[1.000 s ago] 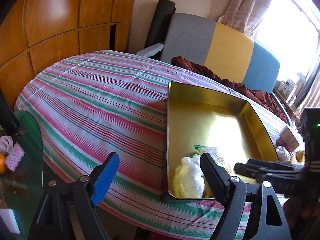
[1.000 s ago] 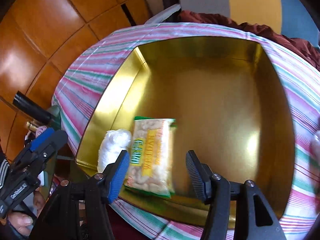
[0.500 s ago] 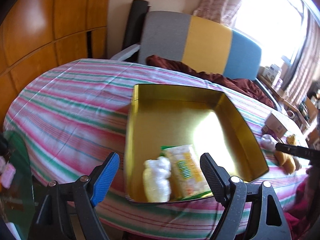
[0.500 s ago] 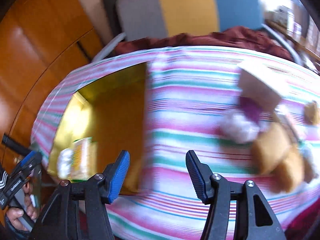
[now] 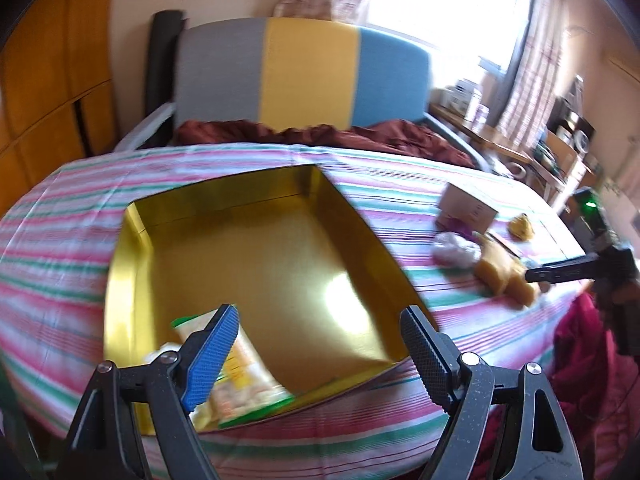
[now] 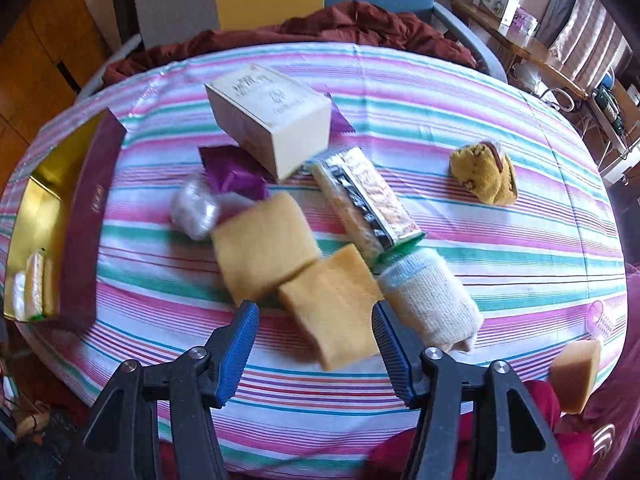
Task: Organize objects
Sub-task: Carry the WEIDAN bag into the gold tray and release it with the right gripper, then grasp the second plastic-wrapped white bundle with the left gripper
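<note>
Judging by how things lay, the sorting was only begun. The gold box [image 5: 256,248] sat open on the striped tabletop [image 6: 480,216], and in its near corner lay two things: one snack packet [image 5: 248,376] and one white wrapped bundle [image 6: 18,292] just beside it. The rest of the box floor was bare.

Most of the work seemed still to come. To the right of the box, loose on the cloth, lay one cardboard carton [image 6: 272,120], one purple wrapper [image 6: 236,172] touching it, one clear wrapped ball [image 6: 194,208], two yellow sponge blocks [image 6: 264,244] overlapping each other, one long snack packet with a green end [image 6: 368,204], one rolled pale towel [image 6: 432,300] touching that packet's end, and one brown spotted plush [image 6: 484,176] well apart towards the far right. A third sponge block [image 6: 576,376] stood at the tabletop's right edge. That made nine things outside the box against two inside.

The left gripper [image 5: 320,356] hovered over the box's near edge with its fingers spread wide and nothing between them. The right gripper [image 6: 316,344] hung above the nearer sponge block, its fingers parted more narrowly and empty, not touching the sponge. I would judge that block the likely next pick.
</note>
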A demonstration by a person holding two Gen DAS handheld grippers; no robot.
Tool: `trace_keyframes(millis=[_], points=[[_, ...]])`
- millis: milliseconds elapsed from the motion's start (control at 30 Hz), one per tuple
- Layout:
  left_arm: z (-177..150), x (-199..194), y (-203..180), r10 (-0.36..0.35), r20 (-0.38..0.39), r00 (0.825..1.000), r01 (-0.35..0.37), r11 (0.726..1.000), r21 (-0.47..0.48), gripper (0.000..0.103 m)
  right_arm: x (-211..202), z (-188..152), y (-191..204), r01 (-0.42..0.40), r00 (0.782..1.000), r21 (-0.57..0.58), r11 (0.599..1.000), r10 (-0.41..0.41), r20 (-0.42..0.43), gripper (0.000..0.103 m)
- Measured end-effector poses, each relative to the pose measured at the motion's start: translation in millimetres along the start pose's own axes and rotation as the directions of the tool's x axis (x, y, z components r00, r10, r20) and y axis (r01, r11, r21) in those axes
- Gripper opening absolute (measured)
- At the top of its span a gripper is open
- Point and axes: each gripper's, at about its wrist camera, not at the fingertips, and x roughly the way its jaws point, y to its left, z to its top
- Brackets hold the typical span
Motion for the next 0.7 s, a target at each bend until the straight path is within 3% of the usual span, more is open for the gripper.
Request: trace_keyframes(millis=[200,400,500,700], points=[[18,14,-46,-0.072,-0.018,0.997,0.073,0.993,0.09,0.087,28,2,-4,0.034,0.996,-0.044,0.998,-0.037,-0.085,0.06],[34,35,-87,-0.153,-0.062,0.986,0.16,0.977,0.139,0.087,35,6,-10,0.032,0.993,-0.053,0.998,-0.037,-0.109,0.059],[44,49,-105,-0.162,-0.093,0.982,0.174,0.973,0.15,0.087,33,4,-9,0.048,0.993,-0.068,0.997,-0.054,-0.102,0.056],[60,99,-137,-0.16,-0.184,0.97,0.191,0.967,0.167,0.084,30,2,-25,-0.007,0.995,-0.011,1.0,0.006,-0.099,0.057]])
